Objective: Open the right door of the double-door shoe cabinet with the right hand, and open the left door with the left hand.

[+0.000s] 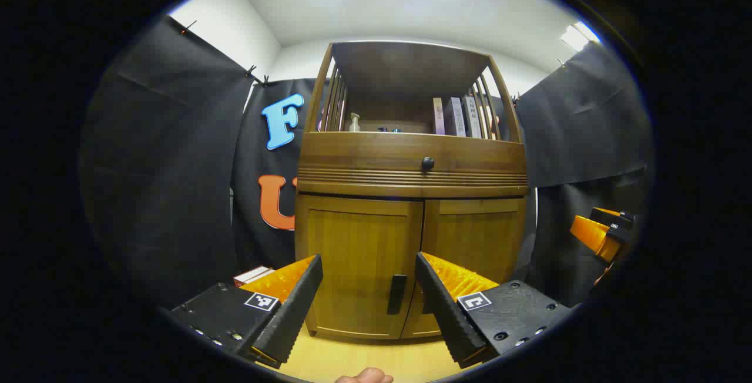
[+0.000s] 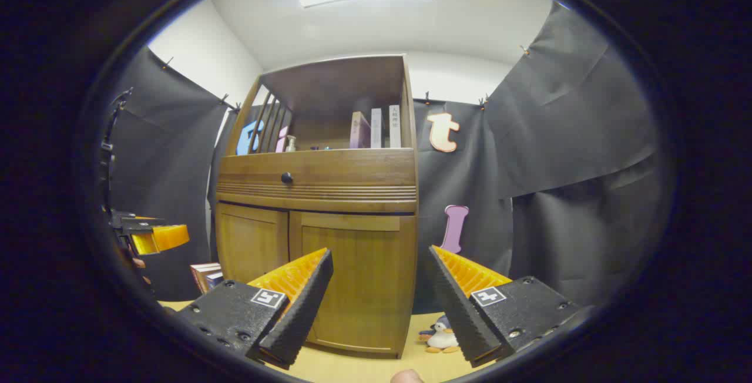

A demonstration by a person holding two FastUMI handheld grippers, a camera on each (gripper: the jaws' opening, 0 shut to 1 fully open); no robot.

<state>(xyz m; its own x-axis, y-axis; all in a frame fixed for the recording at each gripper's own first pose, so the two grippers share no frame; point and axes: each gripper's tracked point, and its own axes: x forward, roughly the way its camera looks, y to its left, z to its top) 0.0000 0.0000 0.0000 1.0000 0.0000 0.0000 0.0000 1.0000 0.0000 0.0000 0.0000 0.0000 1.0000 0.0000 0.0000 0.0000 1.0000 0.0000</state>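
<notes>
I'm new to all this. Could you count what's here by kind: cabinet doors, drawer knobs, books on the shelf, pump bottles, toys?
Closed brown wooden cabinet doors: 2
Round dark drawer knob: 1
Upright books on the open top shelf: 3
Clear pump bottle on the shelf: 1
Small penguin toy on the floor: 1
Total: 8

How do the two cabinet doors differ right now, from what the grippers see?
In the left gripper view, the left door lies between the left gripper's open fingers, its dark handle in plain sight; the right door is partly hidden behind one finger, its handle covered. In the right gripper view, the right gripper frames the right door. Both doors are shut, same wood.
</notes>
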